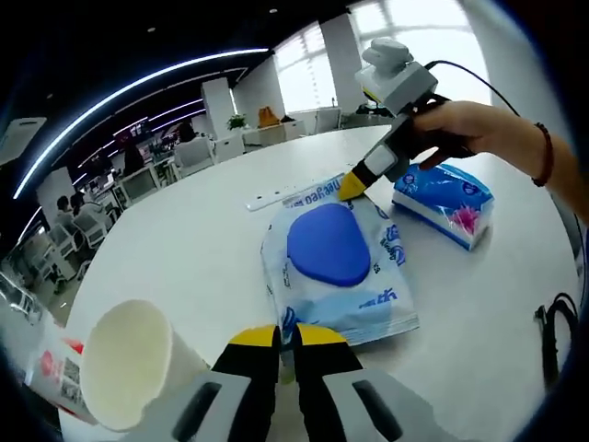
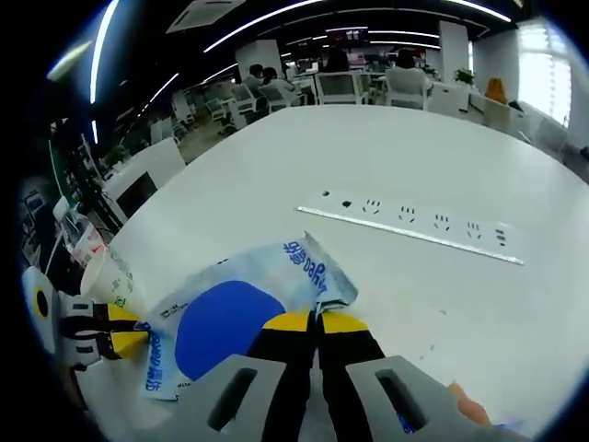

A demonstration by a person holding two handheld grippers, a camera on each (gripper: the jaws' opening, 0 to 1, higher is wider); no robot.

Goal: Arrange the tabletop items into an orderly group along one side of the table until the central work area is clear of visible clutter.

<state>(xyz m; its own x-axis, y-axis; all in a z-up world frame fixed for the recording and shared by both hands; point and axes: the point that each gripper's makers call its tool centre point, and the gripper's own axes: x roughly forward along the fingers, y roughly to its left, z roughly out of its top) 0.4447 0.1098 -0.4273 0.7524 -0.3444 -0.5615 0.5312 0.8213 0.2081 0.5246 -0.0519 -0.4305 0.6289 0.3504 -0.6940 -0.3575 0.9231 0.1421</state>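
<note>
While the left gripper pinches the near edge of the wet-wipes pack with fingers closed, the right gripper clamps its far corner; the pack lies mid-table, tissue packet just beside.

I noted both my grippers had black jaws tipped yellow on grey bodies. My right gripper carried a grey-white housing with a yellow label and a black cable behind. My hand wore a dark red wristband. My left gripper matched.
</note>
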